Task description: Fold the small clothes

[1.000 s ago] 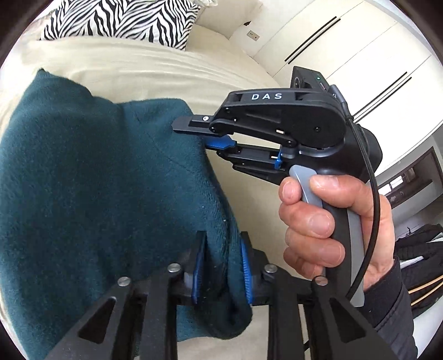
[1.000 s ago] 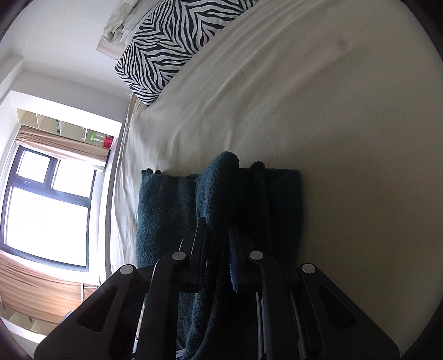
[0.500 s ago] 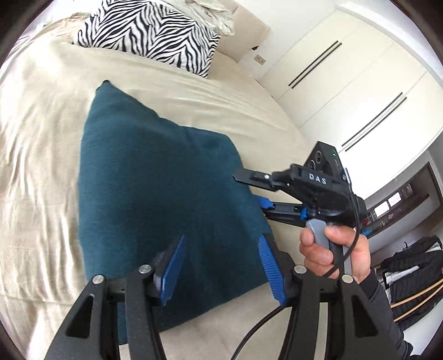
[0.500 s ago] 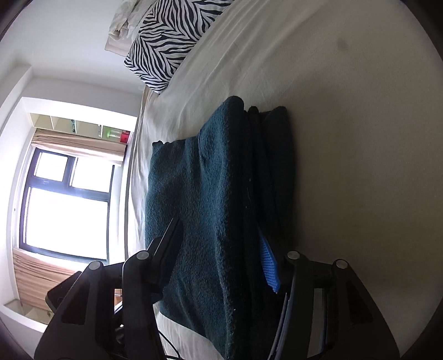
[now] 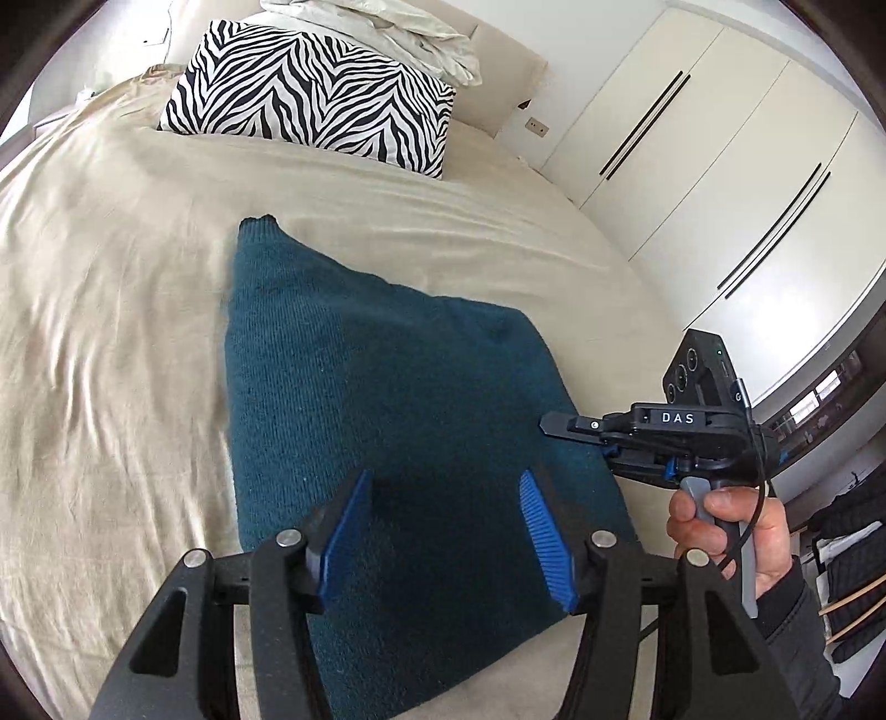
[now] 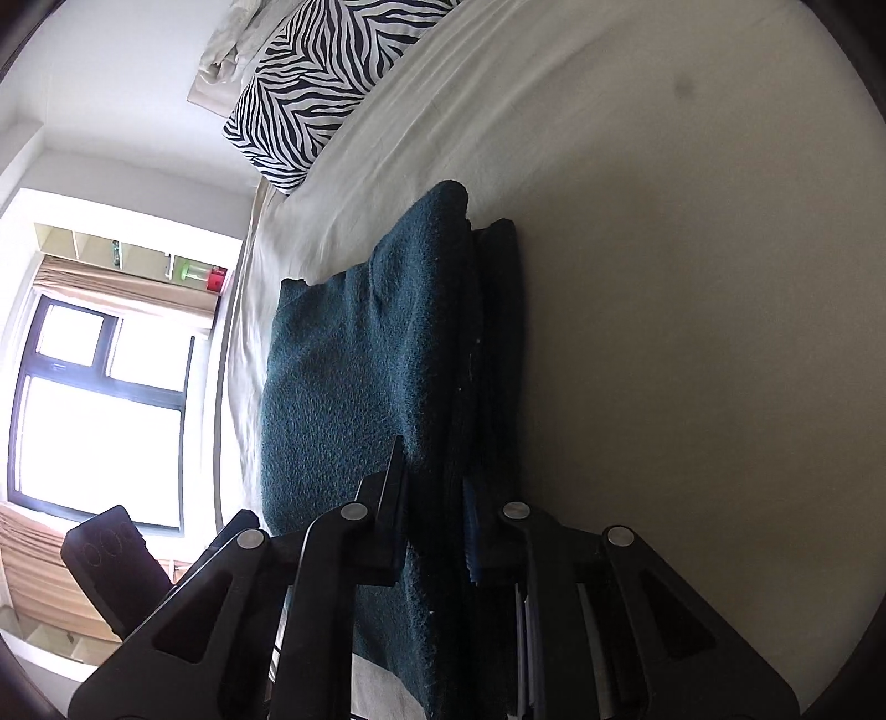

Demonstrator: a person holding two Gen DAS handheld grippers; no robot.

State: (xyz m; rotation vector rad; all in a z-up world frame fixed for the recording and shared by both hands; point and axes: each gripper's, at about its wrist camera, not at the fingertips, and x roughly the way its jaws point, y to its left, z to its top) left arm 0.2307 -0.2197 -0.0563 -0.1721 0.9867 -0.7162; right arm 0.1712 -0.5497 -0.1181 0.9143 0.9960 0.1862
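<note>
Left claw [image 5: 443,520] spread, right [image 6: 434,498] closing on cloth [image 6: 343,387]

- A bed [image 5: 138,310] covered with a cream, lightly creased sheet carried everything in view.
- A folded dark teal knitted garment [image 5: 387,399] lay flat on the sheet near the bed's near edge, its layers stacked along one side [image 6: 493,332].
- A zebra-striped pillow [image 5: 321,94] rested on the sheet at the head of the bed, well apart from the garment.
- Crumpled white bedding [image 5: 387,27] was heaped behind the pillow, touching it.
</note>
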